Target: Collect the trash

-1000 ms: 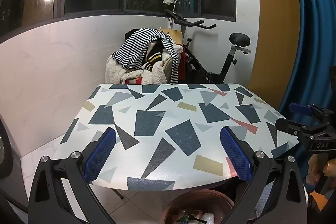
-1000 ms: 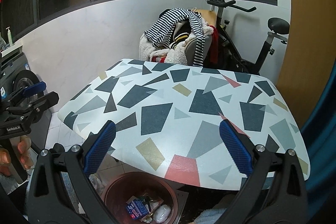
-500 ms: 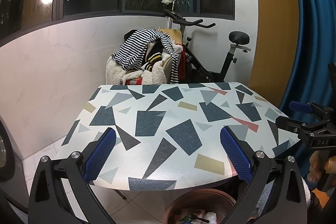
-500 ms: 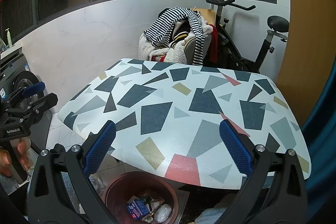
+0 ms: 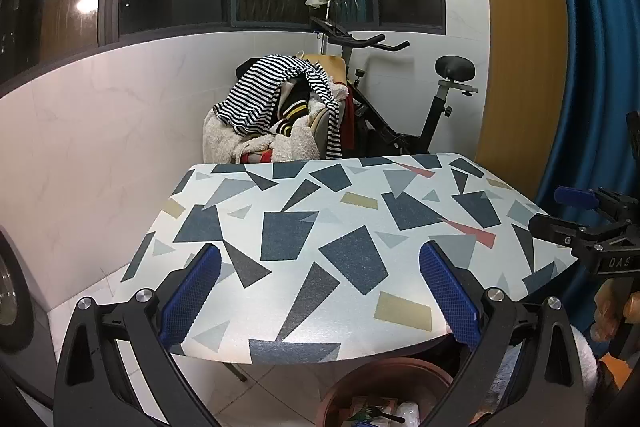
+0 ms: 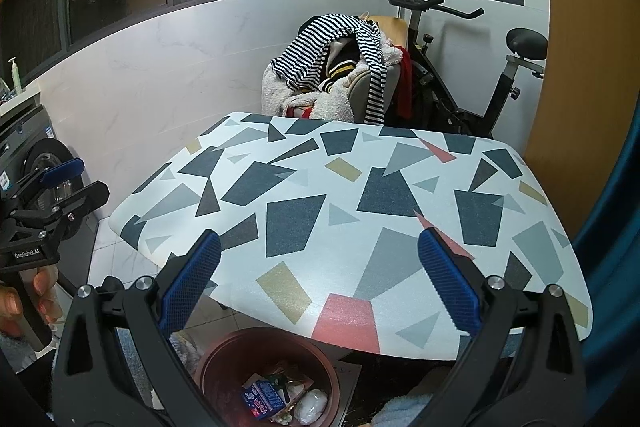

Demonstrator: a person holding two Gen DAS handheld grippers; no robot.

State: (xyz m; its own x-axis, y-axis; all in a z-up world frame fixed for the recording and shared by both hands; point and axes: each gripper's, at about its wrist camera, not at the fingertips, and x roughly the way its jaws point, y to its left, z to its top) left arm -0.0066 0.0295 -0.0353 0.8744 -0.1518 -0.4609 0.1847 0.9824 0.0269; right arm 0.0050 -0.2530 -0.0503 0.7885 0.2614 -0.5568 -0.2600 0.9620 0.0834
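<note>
Hovering: both tools, L (image 5: pixel 320 295) & R (image 6: pixel 319 293), jaws spread, empty.
Bench (image 6: pixel 360 195): no trash seen.
Bin (image 6: pixel 224 359): holds trash (image 6: pixel 266 397); task looks ~done.

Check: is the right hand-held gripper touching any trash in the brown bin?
Apart. The right wrist view shows the right hand-held gripper open and empty, above the trash in the brown bin.
</note>
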